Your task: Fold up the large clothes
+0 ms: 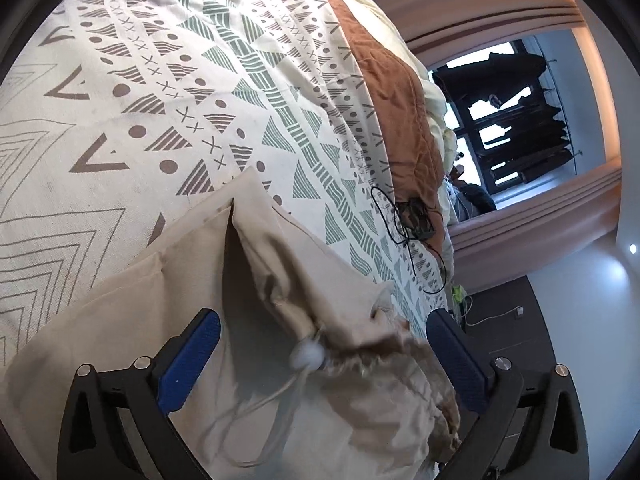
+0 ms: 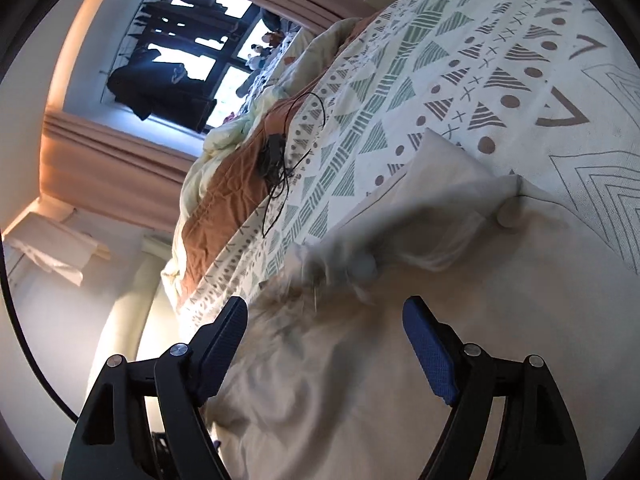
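A beige garment lies on the bed, spread over a cream bedspread printed with grey-brown and green triangles, dots and crosses. It has a gathered, elastic-looking edge and a drawstring ending in a round white toggle; this gathered part is blurred in both views.

The left tool stands wide open above the garment. Its blue pads sit well apart on either side of the gathered edge, and neither pad presses on the cloth, so it holds nothing. In the left wrist view a folded flap of the garment rises just beyond the tool, with a dark slit beside it.

The right tool is also open, its two blue pads clear of the fabric, with the beige garment lying beneath and between them. A second round toggle rests farther up the cloth.

Beyond the garment, a small black device with a thin black cable lies on the bed next to a rust-brown blanket and a pale yellow quilt. Pink curtains frame a window where dark clothes hang.
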A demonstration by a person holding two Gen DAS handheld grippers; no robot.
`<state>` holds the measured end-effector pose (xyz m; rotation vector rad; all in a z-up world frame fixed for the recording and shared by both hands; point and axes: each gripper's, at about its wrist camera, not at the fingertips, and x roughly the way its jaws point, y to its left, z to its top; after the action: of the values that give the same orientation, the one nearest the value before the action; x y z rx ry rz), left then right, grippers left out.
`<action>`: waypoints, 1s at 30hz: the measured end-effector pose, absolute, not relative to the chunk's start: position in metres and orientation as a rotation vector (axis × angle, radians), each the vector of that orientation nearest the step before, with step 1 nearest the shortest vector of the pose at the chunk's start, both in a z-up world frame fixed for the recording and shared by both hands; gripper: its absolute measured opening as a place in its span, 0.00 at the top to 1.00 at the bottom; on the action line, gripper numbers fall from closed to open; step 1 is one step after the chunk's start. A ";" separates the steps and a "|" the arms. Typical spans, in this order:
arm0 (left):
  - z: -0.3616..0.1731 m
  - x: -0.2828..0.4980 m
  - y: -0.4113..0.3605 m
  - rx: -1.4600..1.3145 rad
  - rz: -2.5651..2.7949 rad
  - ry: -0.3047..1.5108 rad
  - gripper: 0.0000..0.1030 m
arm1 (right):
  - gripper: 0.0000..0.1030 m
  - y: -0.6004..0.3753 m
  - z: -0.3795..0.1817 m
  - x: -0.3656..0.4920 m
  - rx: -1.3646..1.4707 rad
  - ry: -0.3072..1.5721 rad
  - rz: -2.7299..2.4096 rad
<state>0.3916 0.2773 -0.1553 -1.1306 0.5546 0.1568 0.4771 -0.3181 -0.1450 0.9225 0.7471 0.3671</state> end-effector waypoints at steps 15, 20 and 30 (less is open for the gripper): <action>-0.107 0.295 0.283 -1.122 0.189 0.493 0.00 | 0.10 -0.304 -0.085 0.401 0.841 0.686 0.421; -0.109 0.252 0.294 -1.149 0.243 0.504 0.00 | 0.10 -0.282 -0.081 0.381 0.808 0.709 0.433; -0.132 0.199 0.312 -1.111 0.357 0.598 0.01 | 0.10 -0.225 -0.082 0.364 0.605 0.792 0.378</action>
<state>0.1989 0.3122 -0.1323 -1.1109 0.5977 0.3566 0.3639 -0.2246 -0.0817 0.6052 0.7923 0.3778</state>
